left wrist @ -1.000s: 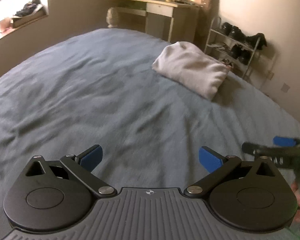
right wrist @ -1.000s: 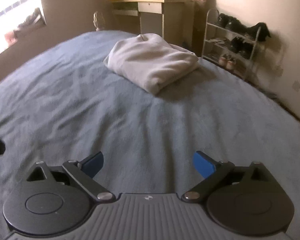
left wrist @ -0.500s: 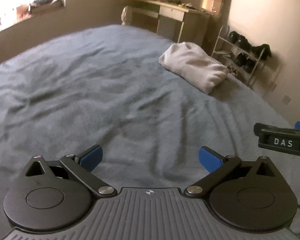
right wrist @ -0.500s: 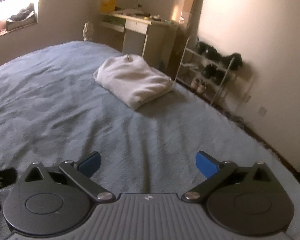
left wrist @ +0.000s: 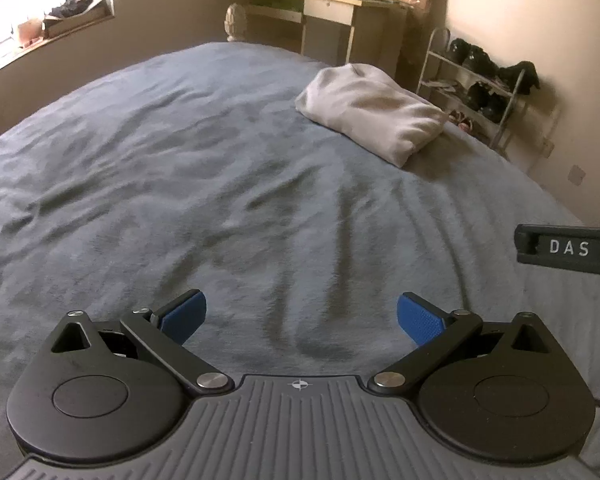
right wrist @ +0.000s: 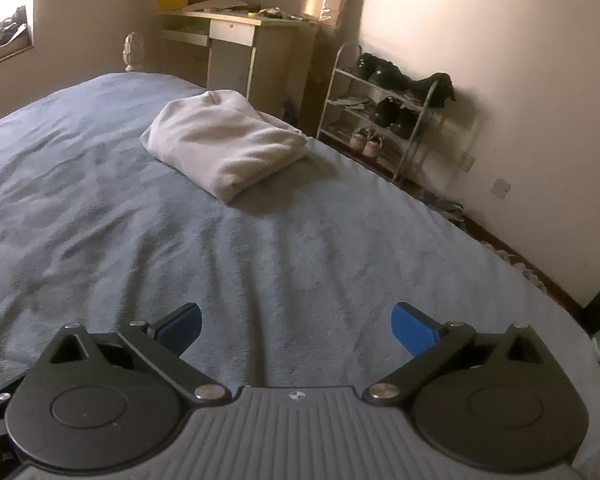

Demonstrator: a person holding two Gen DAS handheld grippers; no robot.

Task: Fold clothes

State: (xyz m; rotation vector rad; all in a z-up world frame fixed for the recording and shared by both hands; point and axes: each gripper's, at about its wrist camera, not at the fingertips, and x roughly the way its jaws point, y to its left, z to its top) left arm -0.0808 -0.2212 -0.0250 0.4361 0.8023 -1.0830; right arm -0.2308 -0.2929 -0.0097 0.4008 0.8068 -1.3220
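Observation:
A folded pale grey garment (left wrist: 374,118) (right wrist: 226,146) lies on the far right part of a blue-grey bed cover (left wrist: 180,184) (right wrist: 100,220). My left gripper (left wrist: 301,317) hovers over the near part of the bed, open, with nothing between its blue pads. My right gripper (right wrist: 295,323) is open too and empty, well short of the garment. Part of the right tool, marked DAS (left wrist: 568,248), shows at the right edge of the left wrist view.
A desk (left wrist: 332,12) (right wrist: 236,40) stands past the bed's far end. A shoe rack (left wrist: 484,80) (right wrist: 392,112) with dark shoes lines the right wall. A window sill (left wrist: 40,32) is at the left. The bed's right edge drops to the floor (right wrist: 520,248).
Both grippers have pulled back and away from the folded garment, which now looks farther off. The right tool has risen into clear sight at the left view's edge. Jaws stay open.

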